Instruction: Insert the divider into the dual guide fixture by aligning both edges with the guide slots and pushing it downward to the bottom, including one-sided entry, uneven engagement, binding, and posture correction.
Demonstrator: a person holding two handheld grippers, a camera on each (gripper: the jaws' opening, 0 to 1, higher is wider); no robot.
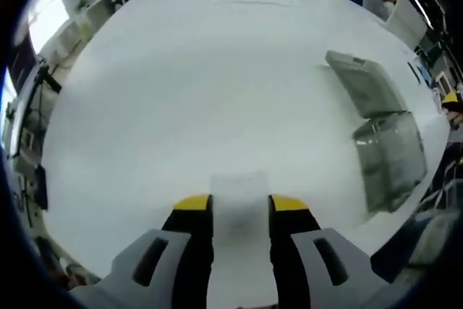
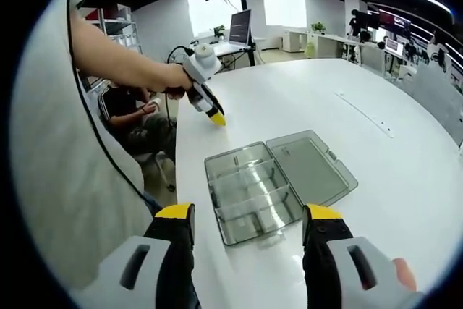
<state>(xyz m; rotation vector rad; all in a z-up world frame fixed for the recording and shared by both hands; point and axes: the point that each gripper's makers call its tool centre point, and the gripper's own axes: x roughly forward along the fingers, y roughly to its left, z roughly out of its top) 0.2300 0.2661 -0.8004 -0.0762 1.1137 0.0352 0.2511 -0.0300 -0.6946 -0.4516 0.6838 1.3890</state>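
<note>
On the white table point(image 1: 181, 92), the left gripper point(image 1: 240, 211) is clamped on the clear divider point(image 1: 239, 200), well apart from the open box point(image 2: 249, 193). Right gripper point(image 2: 248, 223) hangs over the box's near edge, jaws spread, holding nothing. Insertion not started; alignment, entry and push-down all remain, I'd judge.

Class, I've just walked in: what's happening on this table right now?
A person holds tongs in each hand over a white table. The left tongs are shut on a clear divider, held away from the box. The box lies open, lid flat beside it. The right tongs hover open in front of the box; nothing is inserted yet.
</note>
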